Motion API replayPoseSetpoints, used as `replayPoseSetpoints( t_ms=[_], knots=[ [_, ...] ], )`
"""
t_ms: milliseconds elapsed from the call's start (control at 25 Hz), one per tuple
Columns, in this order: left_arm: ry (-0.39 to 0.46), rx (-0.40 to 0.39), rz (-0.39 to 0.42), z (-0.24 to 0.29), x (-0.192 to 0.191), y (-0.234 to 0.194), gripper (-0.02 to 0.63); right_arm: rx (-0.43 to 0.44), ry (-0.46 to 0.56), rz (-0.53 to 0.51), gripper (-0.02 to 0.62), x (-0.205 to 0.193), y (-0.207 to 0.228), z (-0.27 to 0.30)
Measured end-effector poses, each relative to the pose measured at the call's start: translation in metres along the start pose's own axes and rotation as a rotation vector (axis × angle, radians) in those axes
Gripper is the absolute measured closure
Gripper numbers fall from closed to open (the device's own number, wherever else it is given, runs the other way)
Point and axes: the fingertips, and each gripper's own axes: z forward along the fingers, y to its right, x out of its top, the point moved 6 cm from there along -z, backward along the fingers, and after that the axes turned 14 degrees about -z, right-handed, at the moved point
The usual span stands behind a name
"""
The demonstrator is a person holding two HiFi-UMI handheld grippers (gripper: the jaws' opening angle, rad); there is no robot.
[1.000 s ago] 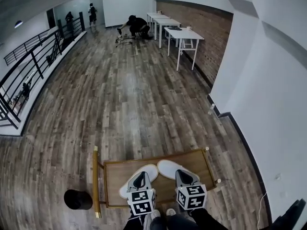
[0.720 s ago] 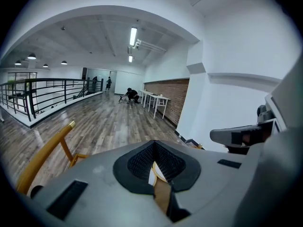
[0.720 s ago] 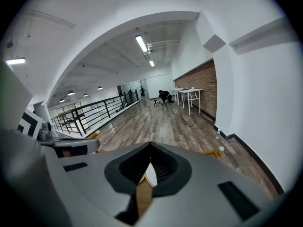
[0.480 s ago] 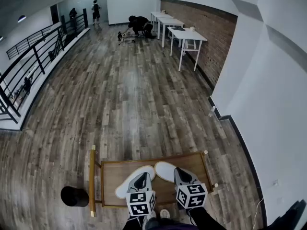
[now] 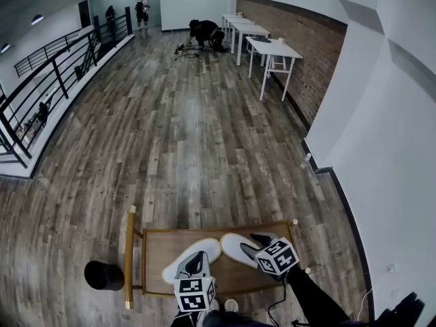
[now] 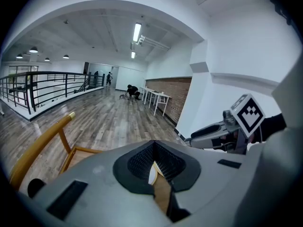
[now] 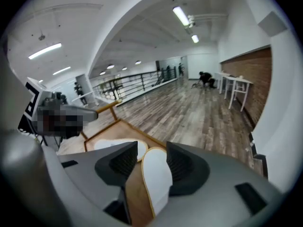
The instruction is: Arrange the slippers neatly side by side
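Person is holding two tongs over a low wooden table (image 5: 158, 249) w/ gold side rail (image 5: 129, 254), standing on plank floor (image 5: 177, 148); black round obj. (image 5: 103, 276) is sitting just beside the rail, on the floor.

L gripper (image 5: 197, 258) is sitting closed, pads meeting; a thin tan-rimmed edge of the left slipper (image 5: 178, 266) is showing pinched at the pads in the left gripper view; that slipper is lying on the table, angled toward centre.

R gripper (image 5: 259, 240) is standing w/ jaws apart, having just been opening; the right slipper (image 5: 236, 246) is lying flat on the table between the pads, not pressed by either pad.

Slippers: both white, sole-up or plain side up, cannot tell which; far ends are lying just beside each other near table centre, near ends splaying apart, so the pair is forming an inverted V, not parallel.

Bkgd: white desks (image 5: 272, 48) along brick wall; black railing (image 5: 48, 87) at left; persons at far end of hall.
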Motion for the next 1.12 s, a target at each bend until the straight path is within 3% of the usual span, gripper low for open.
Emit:
replayPoseSetpoints(
  t_ms=[80, 200, 440, 560, 600, 680, 720, 880, 1120],
  knots=[
    [-0.005, 0.011, 0.002, 0.001, 0.0, -0.004, 0.604, 0.108, -0.126, -0.094, 0.416, -0.01, 0.004, 0.019],
    [-0.011, 0.034, 0.005, -0.003, -0.002, -0.013, 0.604, 0.192, -0.306, -0.24, 0.416, -0.03, 0.004, 0.048],
    [-0.045, 0.091, 0.024, -0.01, -0.014, -0.03, 0.604, 0.23, -0.525, -0.325, 0.417, -0.065, 0.005, 0.088],
    [-0.047, 0.121, 0.011, -0.011, -0.014, -0.038, 0.604, 0.231, -0.647, -0.318, 0.419, -0.079, 0.009, 0.093],
    [-0.048, 0.128, 0.009, -0.01, -0.014, -0.039, 0.604, 0.215, -0.674, -0.288, 0.432, -0.081, 0.014, 0.091],
    [-0.051, 0.134, 0.006, -0.008, -0.014, -0.04, 0.604, 0.201, -0.662, -0.191, 0.552, -0.082, 0.017, 0.091],
    [-0.054, 0.134, 0.005, -0.007, -0.014, -0.04, 0.604, 0.205, -0.647, -0.147, 0.568, -0.083, 0.016, 0.092],
    [-0.056, 0.135, -0.001, -0.005, -0.013, -0.041, 0.604, 0.222, -0.598, 0.0, 0.577, -0.079, 0.018, 0.086],
    [-0.024, 0.119, -0.023, 0.002, -0.007, -0.036, 0.604, 0.158, -0.525, 0.439, 0.578, -0.073, 0.029, 0.056]
  ],
)
